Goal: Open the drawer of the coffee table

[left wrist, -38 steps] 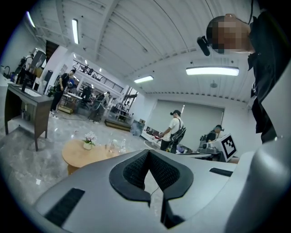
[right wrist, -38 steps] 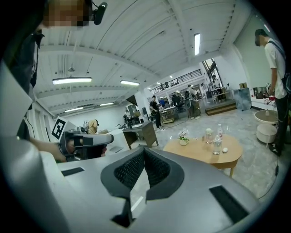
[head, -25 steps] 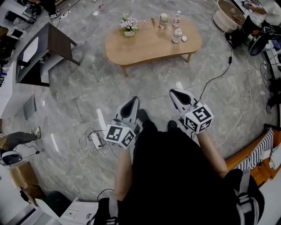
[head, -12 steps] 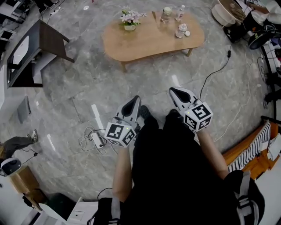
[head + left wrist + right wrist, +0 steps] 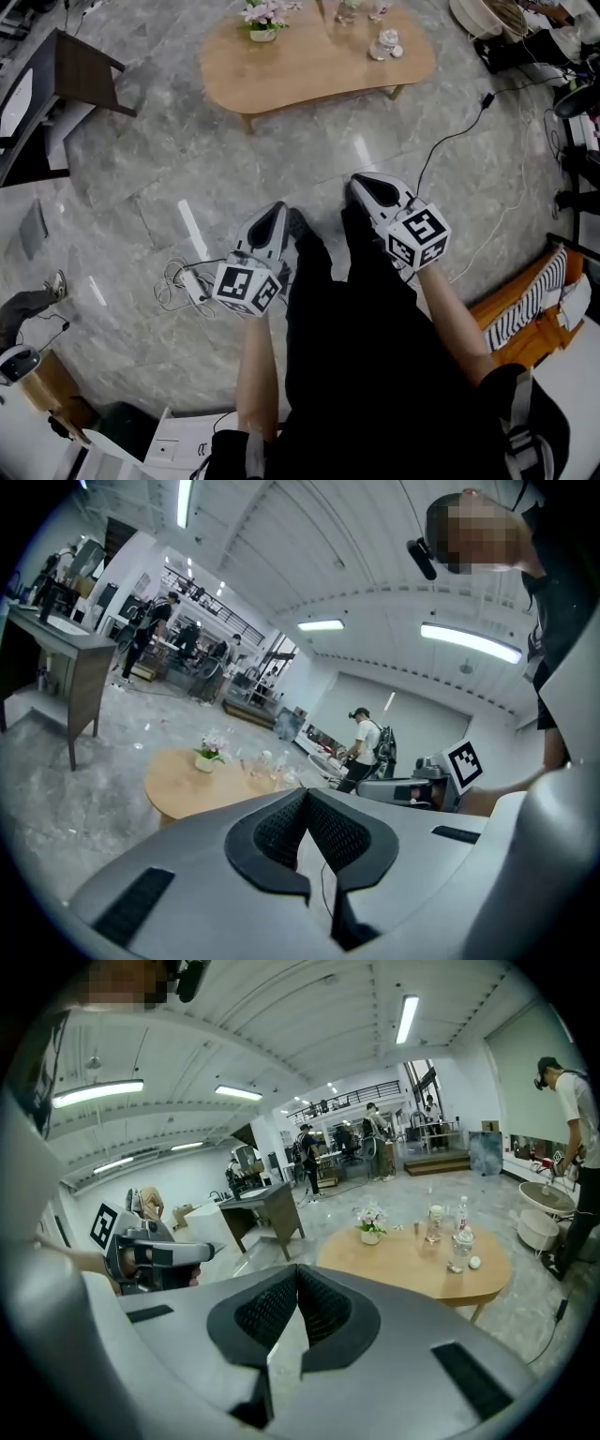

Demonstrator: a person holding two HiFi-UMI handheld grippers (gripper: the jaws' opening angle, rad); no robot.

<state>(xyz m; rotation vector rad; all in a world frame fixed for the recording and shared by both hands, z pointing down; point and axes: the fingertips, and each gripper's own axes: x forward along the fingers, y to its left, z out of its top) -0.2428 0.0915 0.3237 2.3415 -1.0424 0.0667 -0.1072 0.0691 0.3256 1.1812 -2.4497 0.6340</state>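
The person's black-clad legs (image 5: 356, 356) filled the bottom of the head view, and two tools were held out low in front of them. The left tool (image 5: 277, 208) had its jaws pressed together with nothing between them, and its own view showed the same. The right tool (image 5: 360, 182) was closed and empty too. Each carried one marker cube (image 5: 248, 286). Both tools pointed forward over the grey marble floor (image 5: 141, 169).

Just left of the left tool, one white power strip (image 5: 192, 284) lay on the floor among tangled leads. To the right, one black cable (image 5: 450, 145) snaked across the stone. Farther left stood one dark desk (image 5: 84, 70).

Farthest off, the coffee table (image 5: 309, 70) stood at the top of the head view, well apart from both tools. Its tabletop (image 5: 412, 1262) bore one pot of flowers (image 5: 372, 1227), three clear vessels (image 5: 434, 1222) and one small white round thing (image 5: 474, 1262). Its drawer could not be made out in any view.

Compared with a second earlier, the coffee table sat higher in the head view, so the flowers and vessels were now cut by the top edge. The dark desk had slid toward the upper left corner. The two tools kept nearly the same place in the frame, and both had stayed closed.
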